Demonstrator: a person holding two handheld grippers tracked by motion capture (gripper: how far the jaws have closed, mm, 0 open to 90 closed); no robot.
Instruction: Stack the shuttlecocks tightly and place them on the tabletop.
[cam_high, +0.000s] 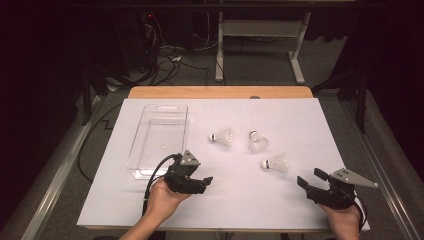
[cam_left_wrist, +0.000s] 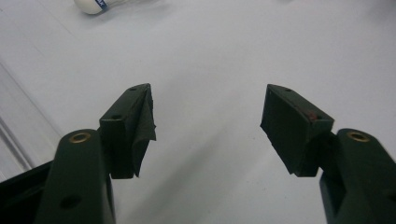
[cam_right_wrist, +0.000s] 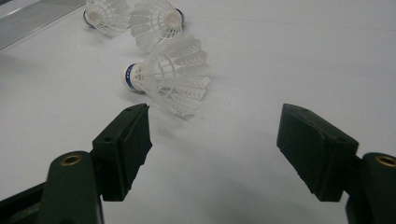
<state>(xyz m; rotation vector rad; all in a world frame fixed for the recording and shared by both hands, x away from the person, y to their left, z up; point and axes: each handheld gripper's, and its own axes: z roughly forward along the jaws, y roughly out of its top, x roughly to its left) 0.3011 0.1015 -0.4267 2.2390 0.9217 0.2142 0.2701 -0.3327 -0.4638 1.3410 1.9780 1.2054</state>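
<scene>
Three white feather shuttlecocks lie on the white table: one on the left (cam_high: 221, 136), one in the middle (cam_high: 258, 141), one nearer on the right (cam_high: 276, 163). My left gripper (cam_high: 205, 183) rests low by the clear tray's near end, open and empty, pointing right. In the left gripper view its jaws (cam_left_wrist: 208, 107) stand wide over bare table, with a shuttlecock's cork (cam_left_wrist: 92, 5) at the top edge. My right gripper (cam_high: 310, 178) sits at the near right, open and empty. The nearest shuttlecock (cam_right_wrist: 168, 77) lies just beyond its jaws (cam_right_wrist: 215, 121), two more (cam_right_wrist: 135, 18) behind it.
A clear rectangular plastic tray (cam_high: 159, 140) lies on the left of the table; its edge shows far off (cam_right_wrist: 32, 21). The wooden table edge (cam_high: 220, 92) runs along the back. Cables and a desk frame (cam_high: 260, 30) are on the floor beyond.
</scene>
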